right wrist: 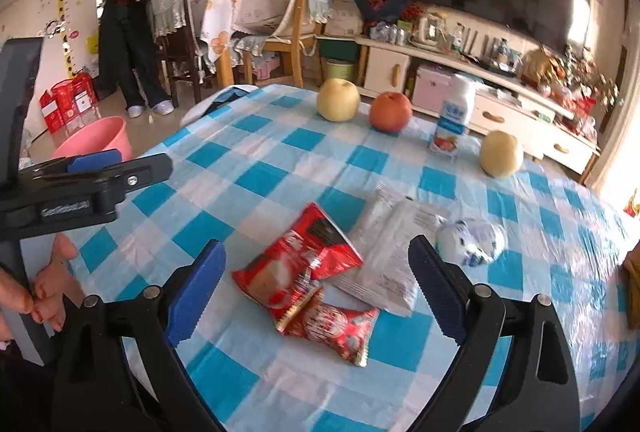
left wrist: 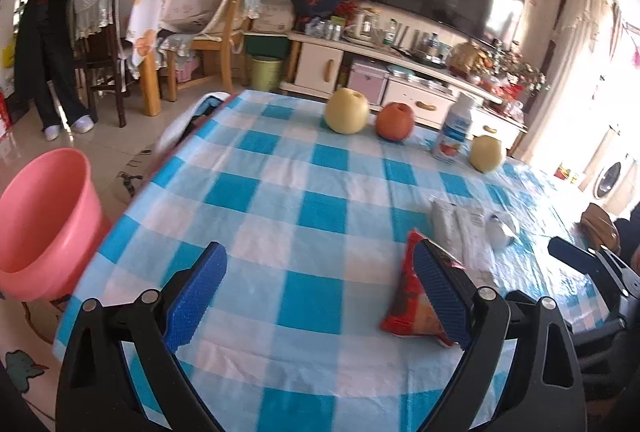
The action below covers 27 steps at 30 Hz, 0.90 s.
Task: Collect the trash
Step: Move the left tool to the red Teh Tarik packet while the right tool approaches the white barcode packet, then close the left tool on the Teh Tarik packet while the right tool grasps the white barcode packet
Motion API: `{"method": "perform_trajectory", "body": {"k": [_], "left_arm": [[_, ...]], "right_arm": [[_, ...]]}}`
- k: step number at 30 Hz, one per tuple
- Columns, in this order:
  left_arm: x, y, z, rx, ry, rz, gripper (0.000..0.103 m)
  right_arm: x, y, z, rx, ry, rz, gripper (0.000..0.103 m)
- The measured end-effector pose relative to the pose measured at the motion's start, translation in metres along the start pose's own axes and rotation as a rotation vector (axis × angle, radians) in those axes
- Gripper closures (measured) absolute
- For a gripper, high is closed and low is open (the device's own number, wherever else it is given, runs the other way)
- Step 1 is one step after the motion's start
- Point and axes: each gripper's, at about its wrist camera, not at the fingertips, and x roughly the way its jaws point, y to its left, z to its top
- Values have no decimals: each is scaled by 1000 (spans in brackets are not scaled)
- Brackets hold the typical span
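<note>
So both claws are hanging over the table [right wrist: 280,160] with the blue-and-white checked cloth, each spread wide with nothing in its grip. The left claw [left wrist: 320,296] has only bare cloth between its blue pads, though its right pad sits in front of the edge of the red snack wrapper [left wrist: 404,308]. The right claw [right wrist: 316,288] frames the trash pile from above without touching it.

Taking the red snack wrapper as the landmark: in the right wrist view there's a second, smaller red wrapper [right wrist: 336,328] just in front of it, overlapping its near edge. A white plastic wrapper [right wrist: 392,256] lies right beside it on the right, tucked slightly under it. A crumpled white-and-blue wad [right wrist: 472,240] sits further right, past the white one. Well behind it, along the far edge of the table, there's a row: a yellow pear [right wrist: 337,100], a red apple [right wrist: 390,112], a small milk bottle [right wrist: 454,116] and another pear [right wrist: 501,154].

Off to its left, down on the floor beside the table, is a pink basin [left wrist: 44,220]. A person in dark clothes [right wrist: 128,28] stands way back in the room.
</note>
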Motion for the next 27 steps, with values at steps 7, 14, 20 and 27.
{"method": "perform_trajectory", "body": {"k": [7, 14, 20, 27], "left_arm": [[10, -23, -9, 37, 51, -68, 10], [34, -53, -25, 113, 137, -184, 10], [57, -81, -39, 204, 193, -227, 10], [87, -88, -44, 224, 247, -213, 10]], "right_arm": [[-4, -34, -4, 63, 14, -22, 10], [5, -56, -14, 117, 61, -68, 10], [10, -68, -16, 146, 75, -86, 10], [21, -80, -17, 192, 112, -75, 10]]}}
